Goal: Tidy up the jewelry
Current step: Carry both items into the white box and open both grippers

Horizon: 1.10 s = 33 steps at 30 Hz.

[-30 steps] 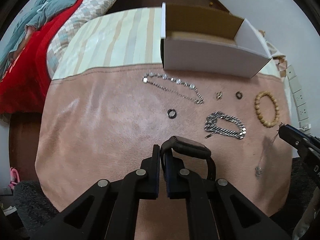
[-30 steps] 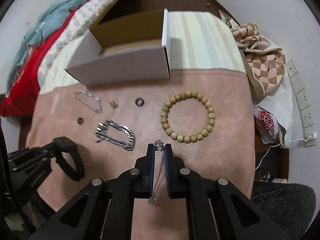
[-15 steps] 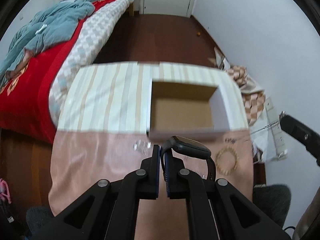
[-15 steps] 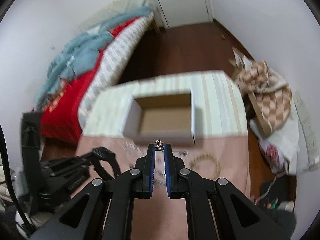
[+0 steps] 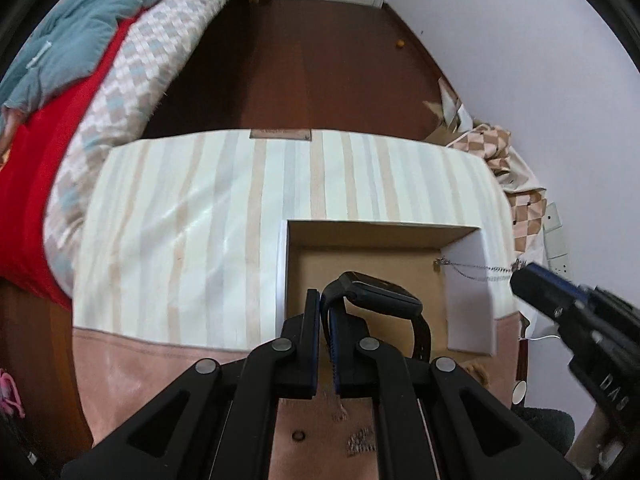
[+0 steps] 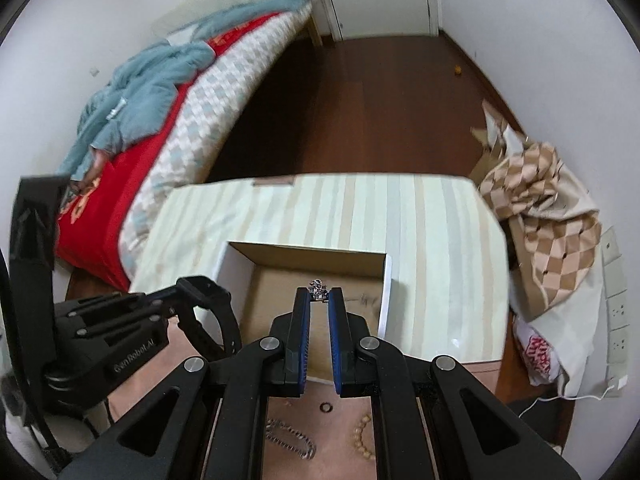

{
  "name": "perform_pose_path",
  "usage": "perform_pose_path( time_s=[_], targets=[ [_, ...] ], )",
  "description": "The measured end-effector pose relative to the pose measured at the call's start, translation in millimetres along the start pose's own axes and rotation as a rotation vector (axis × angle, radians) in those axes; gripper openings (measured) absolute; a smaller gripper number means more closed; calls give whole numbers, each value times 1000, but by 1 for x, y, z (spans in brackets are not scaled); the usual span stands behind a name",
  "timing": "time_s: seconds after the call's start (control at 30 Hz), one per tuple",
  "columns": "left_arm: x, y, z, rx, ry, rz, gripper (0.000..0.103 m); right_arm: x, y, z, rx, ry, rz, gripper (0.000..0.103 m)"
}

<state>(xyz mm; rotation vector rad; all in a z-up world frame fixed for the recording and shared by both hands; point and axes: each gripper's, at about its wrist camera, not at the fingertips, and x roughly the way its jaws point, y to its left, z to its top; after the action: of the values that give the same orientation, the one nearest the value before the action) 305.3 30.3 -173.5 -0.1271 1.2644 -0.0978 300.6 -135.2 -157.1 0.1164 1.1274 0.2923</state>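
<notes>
A black smartwatch [image 5: 380, 290] with a rectangular face hangs by its strap, pinched just below centre of the left wrist view over the open cardboard box [image 5: 362, 254]. The box is white outside and brown inside, in the lower middle of both views. A thin silver chain necklace [image 5: 472, 268] stretches across the box's right wall at right of centre; in the right wrist view its bunched end [image 6: 319, 289] shows at centre. At that view's bottom edge lie a dark ring [image 6: 327, 407], a silver link chain [image 6: 290, 442] and tan beads [image 6: 362, 434].
</notes>
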Motion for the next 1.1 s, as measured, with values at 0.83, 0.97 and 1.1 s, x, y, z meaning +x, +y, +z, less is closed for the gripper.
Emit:
perform_pose_path(
  time_s=[0.83, 0.97, 1.1],
  targets=[
    [-12, 13, 16, -36, -53, 48, 101, 43, -12, -3, 20, 118, -80, 66],
    [-24, 22, 0, -21, -129, 153, 102, 42, -11, -19, 31, 116, -158, 92],
    [-28, 31, -13, -26, -147, 197, 102, 48, -7, -33, 43, 128, -195, 92]
  ],
)
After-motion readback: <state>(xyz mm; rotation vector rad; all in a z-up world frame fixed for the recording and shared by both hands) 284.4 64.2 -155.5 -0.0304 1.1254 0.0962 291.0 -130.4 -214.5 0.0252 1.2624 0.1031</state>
